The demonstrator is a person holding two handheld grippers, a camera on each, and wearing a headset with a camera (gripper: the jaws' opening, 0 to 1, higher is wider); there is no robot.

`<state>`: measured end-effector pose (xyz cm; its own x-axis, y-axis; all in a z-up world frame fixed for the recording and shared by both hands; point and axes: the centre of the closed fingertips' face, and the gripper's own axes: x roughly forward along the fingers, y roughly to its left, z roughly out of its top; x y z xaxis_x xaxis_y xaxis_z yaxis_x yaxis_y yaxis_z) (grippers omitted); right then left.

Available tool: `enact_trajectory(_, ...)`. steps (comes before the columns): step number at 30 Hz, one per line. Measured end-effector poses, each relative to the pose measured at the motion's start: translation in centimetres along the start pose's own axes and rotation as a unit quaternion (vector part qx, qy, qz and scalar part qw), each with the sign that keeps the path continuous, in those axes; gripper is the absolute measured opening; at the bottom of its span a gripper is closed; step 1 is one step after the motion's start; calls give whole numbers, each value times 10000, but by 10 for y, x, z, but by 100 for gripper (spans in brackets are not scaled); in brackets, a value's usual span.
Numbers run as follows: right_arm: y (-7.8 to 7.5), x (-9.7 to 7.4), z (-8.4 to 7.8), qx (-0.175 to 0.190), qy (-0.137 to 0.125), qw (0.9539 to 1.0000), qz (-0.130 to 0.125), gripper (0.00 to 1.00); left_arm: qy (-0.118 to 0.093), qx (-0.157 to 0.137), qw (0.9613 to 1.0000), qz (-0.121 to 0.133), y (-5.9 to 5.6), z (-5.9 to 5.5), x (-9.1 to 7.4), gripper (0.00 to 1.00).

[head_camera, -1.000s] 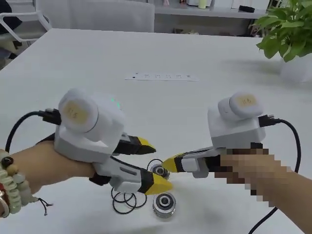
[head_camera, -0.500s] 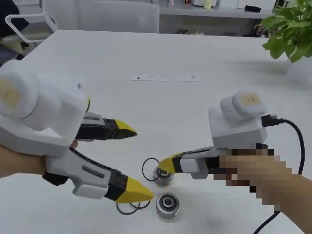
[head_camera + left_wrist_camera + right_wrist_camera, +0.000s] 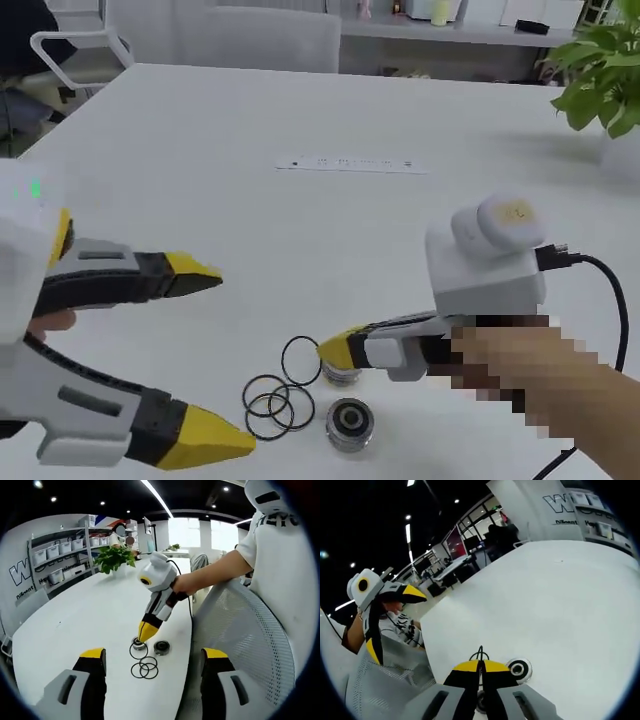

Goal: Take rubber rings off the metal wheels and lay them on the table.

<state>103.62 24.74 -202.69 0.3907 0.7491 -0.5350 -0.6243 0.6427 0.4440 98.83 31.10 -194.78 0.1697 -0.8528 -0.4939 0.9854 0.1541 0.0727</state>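
Observation:
Two small metal wheels sit near the table's front edge. My right gripper [image 3: 335, 350] is shut, its yellow tips resting on the farther wheel [image 3: 343, 374]; whether they pinch a ring there I cannot tell. The nearer wheel [image 3: 350, 421] stands free. One black rubber ring [image 3: 300, 360] lies flat beside the right tips, and three overlapping rings [image 3: 275, 405] lie left of the nearer wheel. My left gripper [image 3: 205, 360] hangs wide open and empty, off to the left. From the left gripper view, the right gripper [image 3: 146, 632] points down at the wheel [image 3: 136, 642], beside the other wheel [image 3: 161, 647].
A white power strip [image 3: 350, 164] lies at the middle of the white table [image 3: 300, 230]. A potted green plant [image 3: 600, 90] stands at the back right. A black cable [image 3: 600, 300] trails from the right gripper. A mesh chair [image 3: 240, 625] stands by the table's edge.
My left gripper has pulled back to the left, away from the wheels, and now stands wide open. The right gripper has stayed on its wheel. The head camera has shifted.

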Motion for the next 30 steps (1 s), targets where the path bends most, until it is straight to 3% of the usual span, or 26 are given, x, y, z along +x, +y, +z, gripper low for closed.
enact_trajectory(6, 7, 5, -6, -64, 135, 9998, 101, 0, 31, -346, 9987, 365, 5, -21, -14, 76)
enact_trajectory(11, 13, 10, -11, -106, 248, 9995, 188, 0, 28, -593, 9969, 520, 3, -34, -20, 76)
enact_trajectory(20, 18, 16, -22, -206, 455, 9984, 247, 0, 44, -908, 9940, 604, -7, -51, -21, 76)
enact_trajectory(25, 10, 19, -26, -239, 491, 9984, 107, 0, 1, -1025, 9927, 630, -10, -54, -15, 75)
enact_trajectory(30, 0, 19, -28, -288, 499, 9983, -96, 0, 142, -1065, 9929, 504, -15, -62, -8, 73)
